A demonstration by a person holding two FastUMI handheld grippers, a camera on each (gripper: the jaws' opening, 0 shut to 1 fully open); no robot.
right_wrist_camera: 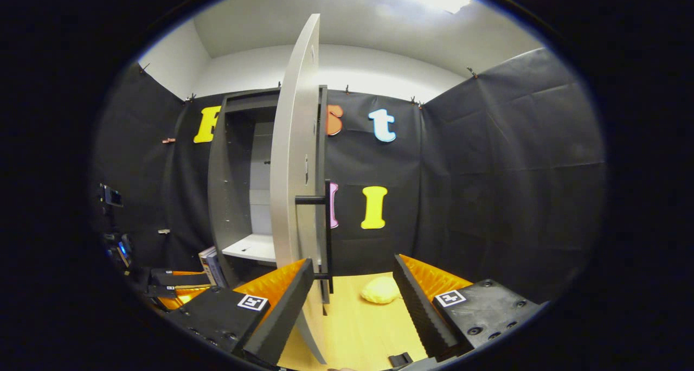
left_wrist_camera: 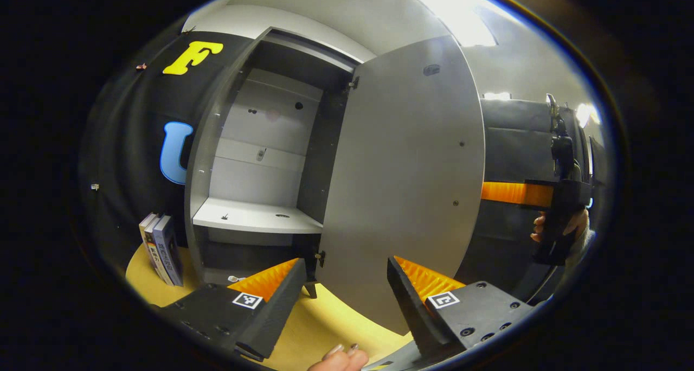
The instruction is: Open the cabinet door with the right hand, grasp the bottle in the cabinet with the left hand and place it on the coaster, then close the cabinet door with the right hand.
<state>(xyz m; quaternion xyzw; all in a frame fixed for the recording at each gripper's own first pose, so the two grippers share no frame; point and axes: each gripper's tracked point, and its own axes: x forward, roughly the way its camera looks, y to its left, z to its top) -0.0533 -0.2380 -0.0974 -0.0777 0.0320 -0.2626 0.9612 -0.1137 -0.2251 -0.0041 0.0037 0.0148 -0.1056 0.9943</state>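
At the bottom of the left gripper view I see my left claw [left_wrist_camera: 341, 284] gaping wide, its ridged wedge fingers holding nothing, with pale wooden tabletop [left_wrist_camera: 320, 322] between them. Just beyond, the flat grey cabinet door [left_wrist_camera: 401, 181] swings open across the middle of the frame, smooth and matte. At far right the right claw [left_wrist_camera: 515, 193] reaches in behind the door's edge, gripped by a hand [left_wrist_camera: 564, 227]. Left of the door, the boxy cabinet [left_wrist_camera: 211, 159] shows a white shelf [left_wrist_camera: 255, 217]; I can make out no bottle on it. Books [left_wrist_camera: 162, 249] stand upright beside the cabinet, lower left.

In the right gripper view, my right claw [right_wrist_camera: 352, 284] spreads wide and empty, the door seen edge-on with its slim dark bar handle [right_wrist_camera: 327, 230] near the left finger. A soft yellow lump [right_wrist_camera: 381, 290] lies on the tabletop beyond.
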